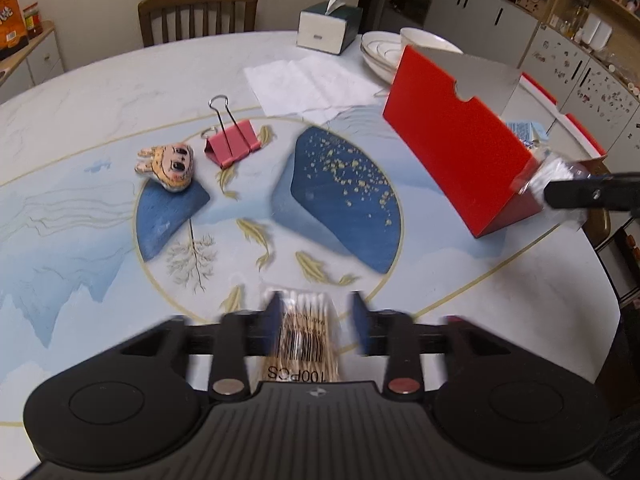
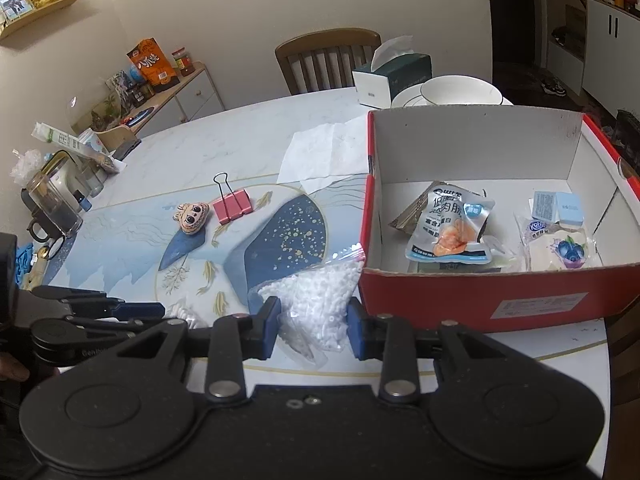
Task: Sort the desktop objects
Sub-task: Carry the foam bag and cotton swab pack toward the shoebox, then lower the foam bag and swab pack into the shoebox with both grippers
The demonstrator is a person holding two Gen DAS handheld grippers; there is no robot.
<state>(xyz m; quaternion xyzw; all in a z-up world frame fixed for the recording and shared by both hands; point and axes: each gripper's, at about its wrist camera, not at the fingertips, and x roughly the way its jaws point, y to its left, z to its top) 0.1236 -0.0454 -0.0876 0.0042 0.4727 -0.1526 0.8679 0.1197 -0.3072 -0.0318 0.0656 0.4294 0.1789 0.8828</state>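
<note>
My left gripper has its jaws around a pack of cotton swabs low over the table, with a gap on the right side. My right gripper is shut on a clear bag of white beads, held just left of the red box. The box holds snack packets and a blue pack. A pink binder clip and a cartoon face charm lie on the table's painted centre, also seen in the right wrist view as the clip and the charm.
A tissue box, stacked plates and bowl and a white paper sheet sit at the table's far side. A wooden chair stands behind. A kettle and jars crowd the table's left edge.
</note>
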